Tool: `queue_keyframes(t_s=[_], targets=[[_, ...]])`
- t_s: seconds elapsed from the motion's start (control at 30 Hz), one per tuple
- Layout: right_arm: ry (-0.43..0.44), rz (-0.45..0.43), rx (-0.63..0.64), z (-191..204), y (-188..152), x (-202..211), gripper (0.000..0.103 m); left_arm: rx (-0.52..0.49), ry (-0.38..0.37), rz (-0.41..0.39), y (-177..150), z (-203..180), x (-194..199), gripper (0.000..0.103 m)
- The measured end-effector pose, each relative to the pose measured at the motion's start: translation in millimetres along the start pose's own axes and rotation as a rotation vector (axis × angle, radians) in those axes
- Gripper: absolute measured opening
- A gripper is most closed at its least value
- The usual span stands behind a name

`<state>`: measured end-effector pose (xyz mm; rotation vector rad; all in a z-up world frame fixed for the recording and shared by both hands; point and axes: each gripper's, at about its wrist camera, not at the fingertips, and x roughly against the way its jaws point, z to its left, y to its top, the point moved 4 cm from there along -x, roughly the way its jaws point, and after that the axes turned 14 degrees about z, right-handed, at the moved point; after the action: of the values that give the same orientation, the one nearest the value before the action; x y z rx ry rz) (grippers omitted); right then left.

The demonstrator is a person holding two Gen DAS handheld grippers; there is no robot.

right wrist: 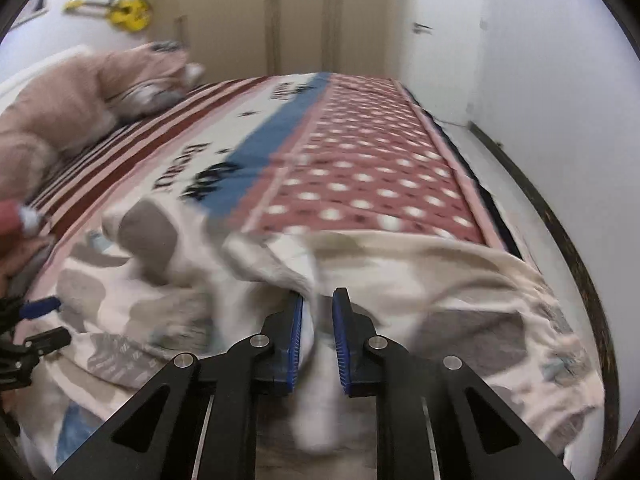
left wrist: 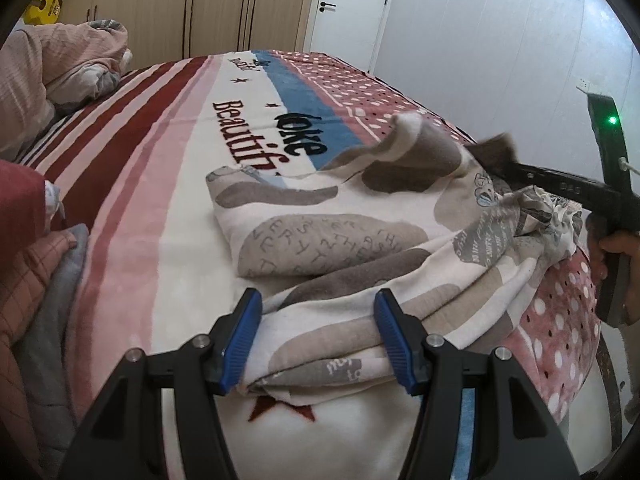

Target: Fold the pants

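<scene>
Pants (left wrist: 340, 236) lay bunched on the bedspread (left wrist: 160, 184). Right gripper (right wrist: 318, 336) pinched on a pants fold, lifted mid-swing; left gripper (left wrist: 318, 340) spread wide, straddling the near hem, gripping nothing. Best carried flat across, hem pinned first. Quilt (left wrist: 52, 64) and clothes pile (left wrist: 32, 264) crowding the left.

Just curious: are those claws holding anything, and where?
The right gripper pinches a bunched fold of the pants; the open left gripper only straddles their near edge.

Both wrist views low, close over the bed (left wrist: 172, 184), facing forward past fingers (left wrist: 390, 344) toward wardrobe (left wrist: 168, 8); shared: pants (left wrist: 360, 236), bed.
</scene>
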<state>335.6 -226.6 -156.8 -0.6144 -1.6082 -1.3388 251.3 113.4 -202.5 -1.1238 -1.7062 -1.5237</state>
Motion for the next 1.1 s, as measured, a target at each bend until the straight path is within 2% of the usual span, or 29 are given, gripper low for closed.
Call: queue_keyframes(t_s=[0.07, 0.23, 0.3, 0.37, 0.47, 0.57, 0.6, 0.63, 0.67, 0.73, 0.83, 0.9, 0.97, 1.03, 1.1], targets=[[0.075, 0.033, -0.016, -10.0, -5.8, 2.7, 0.01, -0.002, 0.003, 0.002, 0.2, 0.0, -0.1, 0.055], [0.118, 0.031, 0.021, -10.3, -19.1, 18.6, 0.016, 0.01, -0.004, -0.015, 2.7, -0.9, 7.1, 0.055], [0.155, 0.025, 0.007, -10.8, -20.5, 24.6, 0.037, 0.003, -0.033, -0.036, 5.8, -5.9, 15.1, 0.055], [0.201, 0.017, 0.003, -9.2, -21.1, 30.1, 0.044, -0.021, -0.055, -0.053, 11.4, -15.5, 22.5, 0.056], [0.206, 0.019, 0.013, -4.8, -15.0, 22.1, 0.046, -0.068, -0.107, -0.071, 26.0, -37.7, 29.3, 0.056], [0.223, 0.067, 0.067, 6.5, -9.5, -0.1, 0.046, -0.092, -0.193, -0.069, 45.5, -59.3, 29.6, 0.056], [0.237, 0.078, 0.074, 8.7, -9.1, -6.7, 0.043, -0.094, -0.207, -0.066, 50.9, -65.1, 28.6, 0.056], [0.248, 0.078, 0.078, 9.5, -9.8, -10.0, 0.033, -0.098, -0.22, -0.065, 56.0, -70.2, 27.5, 0.056], [0.239, 0.063, 0.086, 9.8, -10.0, -11.4, 0.005, -0.107, -0.231, -0.063, 61.8, -76.6, 25.9, 0.056], [0.2, 0.02, 0.11, 9.7, -10.6, -10.7, 0.004, -0.122, -0.255, -0.058, 72.3, -88.3, 22.1, 0.056], [0.254, -0.065, 0.147, 17.8, -14.2, 0.1, 0.004, -0.108, -0.354, -0.034, 86.6, -99.3, 15.1, 0.056], [0.298, -0.123, 0.221, 31.1, -18.8, 10.3, 0.003, -0.075, -0.409, -0.01, 92.4, -98.8, 8.7, 0.056], [0.303, -0.167, 0.3, 45.4, -25.3, 19.4, 0.003, -0.053, -0.433, 0.005, 94.5, -97.2, 3.2, 0.056], [0.327, -0.175, 0.354, 57.8, -32.2, 24.3, 0.003, -0.042, -0.442, 0.02, 93.4, -96.5, -1.9, 0.056], [0.364, -0.145, 0.374, 66.0, -37.0, 20.8, 0.003, -0.017, -0.476, 0.041, 90.8, -94.5, -8.3, 0.056]])
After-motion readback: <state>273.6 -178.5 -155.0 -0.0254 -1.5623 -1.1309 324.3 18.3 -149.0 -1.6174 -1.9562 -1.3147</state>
